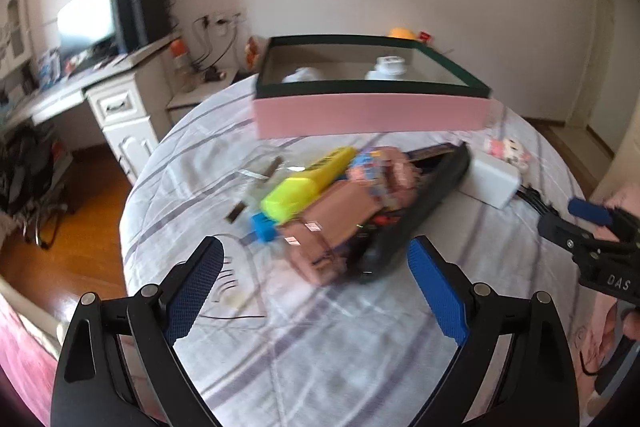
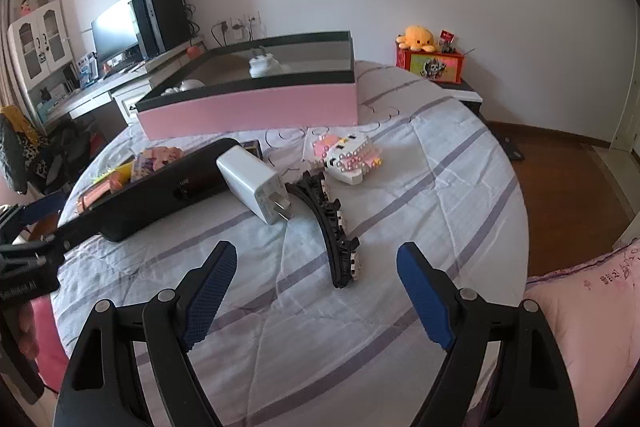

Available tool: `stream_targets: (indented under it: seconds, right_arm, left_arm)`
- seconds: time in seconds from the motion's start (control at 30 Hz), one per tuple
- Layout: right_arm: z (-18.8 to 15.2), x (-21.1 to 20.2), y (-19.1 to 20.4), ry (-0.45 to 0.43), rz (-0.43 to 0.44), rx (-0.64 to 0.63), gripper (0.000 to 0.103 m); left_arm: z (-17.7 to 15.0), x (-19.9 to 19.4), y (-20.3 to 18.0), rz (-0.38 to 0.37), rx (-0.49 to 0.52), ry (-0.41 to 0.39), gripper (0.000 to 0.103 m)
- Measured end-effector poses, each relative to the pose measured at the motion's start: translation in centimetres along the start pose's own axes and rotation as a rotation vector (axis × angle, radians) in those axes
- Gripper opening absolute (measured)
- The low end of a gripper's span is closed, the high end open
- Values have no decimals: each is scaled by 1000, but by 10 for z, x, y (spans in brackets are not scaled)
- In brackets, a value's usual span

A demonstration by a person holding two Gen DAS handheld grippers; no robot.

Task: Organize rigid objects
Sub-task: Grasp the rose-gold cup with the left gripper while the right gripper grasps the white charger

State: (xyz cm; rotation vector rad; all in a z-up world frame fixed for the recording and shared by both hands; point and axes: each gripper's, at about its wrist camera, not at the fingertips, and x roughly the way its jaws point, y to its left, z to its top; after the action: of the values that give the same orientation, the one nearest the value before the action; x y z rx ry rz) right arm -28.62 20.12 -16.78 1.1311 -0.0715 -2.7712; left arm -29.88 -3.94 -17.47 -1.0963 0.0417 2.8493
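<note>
A pink box with a dark rim (image 1: 372, 115) (image 2: 248, 111) stands at the far side of the bed and holds white items (image 1: 386, 67). In front of it a black tray (image 1: 420, 211) (image 2: 160, 187) holds a brown blocky figure (image 1: 332, 223), a yellow toy (image 1: 308, 183) and a blue piece (image 1: 264, 227). A white charger (image 2: 256, 187) (image 1: 492, 179), a curved black track piece (image 2: 332, 223) and a pink-white block figure (image 2: 348, 155) lie beside it. My left gripper (image 1: 316, 283) is open and empty, just short of the tray. My right gripper (image 2: 316, 287) is open and empty, near the track piece.
The bed has a white quilt with grey stripes (image 2: 400, 211). A desk with a monitor (image 1: 88, 15) and a white cabinet (image 1: 120, 115) stands to the left. A red box with a yellow plush (image 2: 428, 59) sits at the back right. A pink pillow (image 2: 592, 307) lies at the right.
</note>
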Motion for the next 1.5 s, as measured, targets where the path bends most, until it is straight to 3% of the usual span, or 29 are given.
stream_targets:
  seconds: [0.27,0.43,0.77,1.03,1.1,1.13,1.5]
  right_arm:
    - [8,11,7,7,14,-15,84]
    - [11,15,12,10,25,-27,84]
    - [15,21,18,20,28,-47,84]
    - [19,26,21,27,28,-65,84]
    - [19,27,22,28,29,-66,84]
    - [20,27,23,28,30,-69,84]
    - [31,33,39,-17,36,-153,83]
  left_arm:
    - [-6,-8,23,-47,-54,-4,95]
    - [-5,-3,34,-6,-57,4,94]
    - [0,33,4,-71,-5,65,85]
    - [4,51,1,-73,-66,96,85]
    - [2,49,1,-73,-73,85,71]
    - [2,48,1,-72,-71,83,69]
    - [-10,26,9,-68,-36,94,69]
